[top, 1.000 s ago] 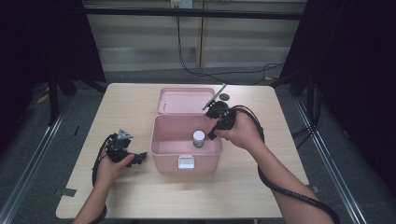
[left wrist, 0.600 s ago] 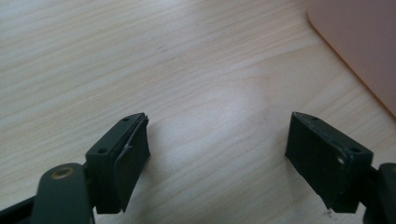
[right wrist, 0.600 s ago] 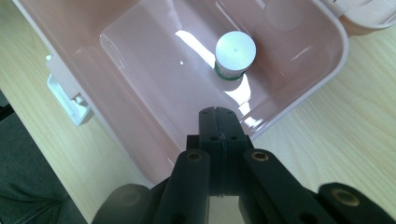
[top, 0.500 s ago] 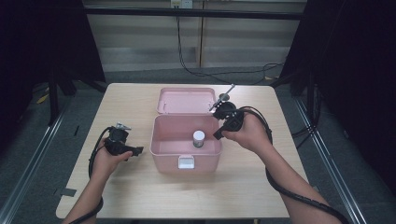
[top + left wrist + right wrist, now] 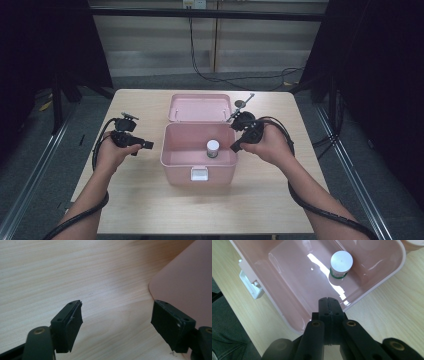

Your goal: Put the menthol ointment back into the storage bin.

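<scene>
Pale wooden table [image 5: 150,200] below; left gripper [image 5: 117,322] parted, just been closing on nothing, pink box [image 5: 198,150] just beside; right gripper [image 5: 329,305] pressed shut, empty, above box rim, white-capped bottle [image 5: 341,264] just ahead inside

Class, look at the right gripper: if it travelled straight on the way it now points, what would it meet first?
Probably the inside of the open pink box. The shut right gripper aims over its near rim; the white-capped bottle stands slightly off that line, though depth is unclear.

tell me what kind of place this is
Probably a lab or recording workspace: a pale wooden table walled in by black curtains, loose cables on the grey floor, and an open pink plastic box.
</scene>
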Motion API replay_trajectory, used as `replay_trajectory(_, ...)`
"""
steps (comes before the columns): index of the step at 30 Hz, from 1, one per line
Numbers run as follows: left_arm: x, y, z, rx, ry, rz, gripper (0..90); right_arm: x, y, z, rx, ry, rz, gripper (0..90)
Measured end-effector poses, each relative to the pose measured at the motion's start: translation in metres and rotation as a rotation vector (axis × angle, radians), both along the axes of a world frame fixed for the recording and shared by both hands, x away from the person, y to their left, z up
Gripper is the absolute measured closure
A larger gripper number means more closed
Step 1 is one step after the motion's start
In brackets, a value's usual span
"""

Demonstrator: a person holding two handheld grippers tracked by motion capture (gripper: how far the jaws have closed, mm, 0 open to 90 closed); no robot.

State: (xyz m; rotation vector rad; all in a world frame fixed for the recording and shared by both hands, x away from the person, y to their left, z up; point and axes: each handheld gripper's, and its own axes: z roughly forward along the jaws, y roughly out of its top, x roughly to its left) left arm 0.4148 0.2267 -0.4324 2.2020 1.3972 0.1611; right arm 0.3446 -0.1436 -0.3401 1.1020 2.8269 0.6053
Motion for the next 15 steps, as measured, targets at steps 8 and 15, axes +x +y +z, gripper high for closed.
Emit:
replay_trajectory(8, 0.014, -0.007, 0.012, 0.015, 0.047, 0.025, 33.1, -0.001, -0.001, -0.004, 0.013, 0.007, -0.007, 90.0)
replay_trajectory(15, 0.024, -0.008, 0.026, 0.004, 0.062, 0.049, 40.4, -0.001, -0.002, -0.007, 0.020, 0.011, -0.008, 90.0)
